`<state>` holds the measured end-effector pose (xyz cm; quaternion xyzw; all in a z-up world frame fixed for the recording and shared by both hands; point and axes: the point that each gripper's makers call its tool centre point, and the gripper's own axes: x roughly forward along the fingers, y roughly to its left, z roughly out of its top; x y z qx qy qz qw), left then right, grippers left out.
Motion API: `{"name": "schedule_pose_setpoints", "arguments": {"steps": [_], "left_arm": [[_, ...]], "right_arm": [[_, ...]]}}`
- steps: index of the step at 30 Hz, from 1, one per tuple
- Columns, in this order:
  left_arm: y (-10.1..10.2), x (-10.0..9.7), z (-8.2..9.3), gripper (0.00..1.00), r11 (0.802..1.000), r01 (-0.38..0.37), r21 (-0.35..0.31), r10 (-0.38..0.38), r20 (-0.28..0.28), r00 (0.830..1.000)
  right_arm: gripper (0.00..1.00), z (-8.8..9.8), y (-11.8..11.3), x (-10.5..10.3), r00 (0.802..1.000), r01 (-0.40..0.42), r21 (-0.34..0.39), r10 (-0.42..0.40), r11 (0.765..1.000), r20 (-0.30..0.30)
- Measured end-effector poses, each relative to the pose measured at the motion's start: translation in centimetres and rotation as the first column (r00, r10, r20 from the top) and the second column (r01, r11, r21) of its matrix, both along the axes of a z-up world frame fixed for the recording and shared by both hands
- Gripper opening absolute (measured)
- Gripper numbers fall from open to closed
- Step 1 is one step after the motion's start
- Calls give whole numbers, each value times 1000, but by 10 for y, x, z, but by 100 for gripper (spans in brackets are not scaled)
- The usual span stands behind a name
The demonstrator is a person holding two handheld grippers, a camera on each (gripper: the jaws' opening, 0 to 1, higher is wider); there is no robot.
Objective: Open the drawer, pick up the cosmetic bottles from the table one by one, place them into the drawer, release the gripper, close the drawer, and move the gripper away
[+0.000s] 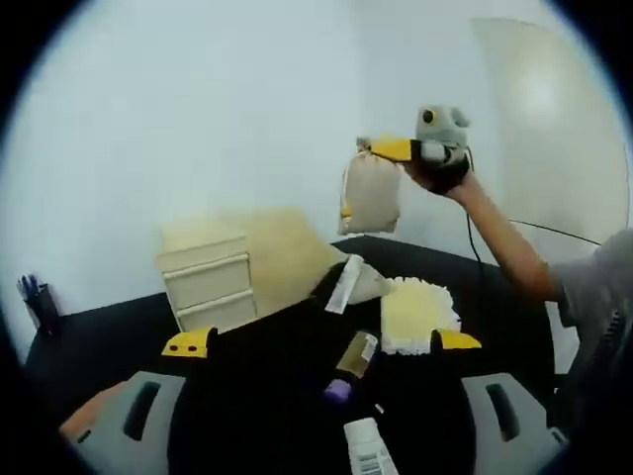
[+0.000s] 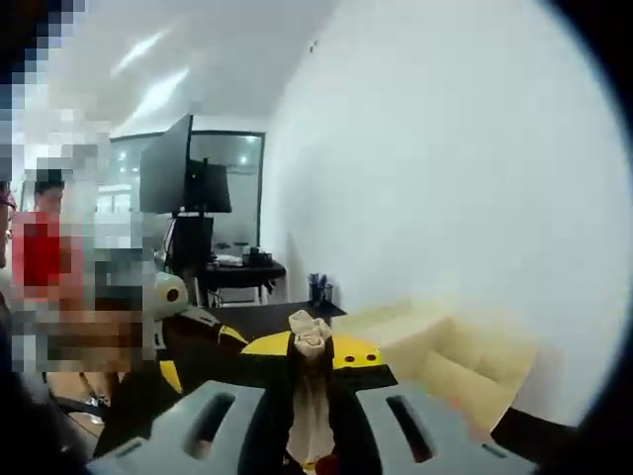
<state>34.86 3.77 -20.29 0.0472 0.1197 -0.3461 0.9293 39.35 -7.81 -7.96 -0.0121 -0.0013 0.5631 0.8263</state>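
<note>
Cosmetic bottles (image 1: 352,364) are seen lying mid-table, none stowed yet. The drawer unit (image 1: 210,280) near the table's far left edge appears closed. Left gripper (image 1: 321,342): jaws open, nothing held. Right gripper (image 2: 311,356): jaws clamped on a raised cloth pouch (image 1: 372,194).

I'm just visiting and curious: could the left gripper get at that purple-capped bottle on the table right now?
Probably yes. The left gripper is open, and the purple-capped bottle lies on the black table between its jaws with nothing over it. The right gripper is raised well above, holding a small cloth bag.
</note>
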Motion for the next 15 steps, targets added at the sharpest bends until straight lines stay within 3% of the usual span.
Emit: {"name": "schedule_pose_setpoints", "arguments": {"steps": [4, 8, 15], "left_arm": [[-6, 14, 0, 83, 1000, 27, 12, -27, -7, 1000], [-19, 21, 8, 83, 997, 70, -19, -70, -7, 998], [-25, 33, 5, 82, 995, 89, 45, -88, -25, 996]], "right_arm": [[9, 8, -13, 24, 999, 34, 14, -33, 999, -25], [9, 16, -22, 48, 998, 66, -6, -66, 998, -4], [9, 15, -19, 85, 998, 68, -52, -67, 996, 15]]}}
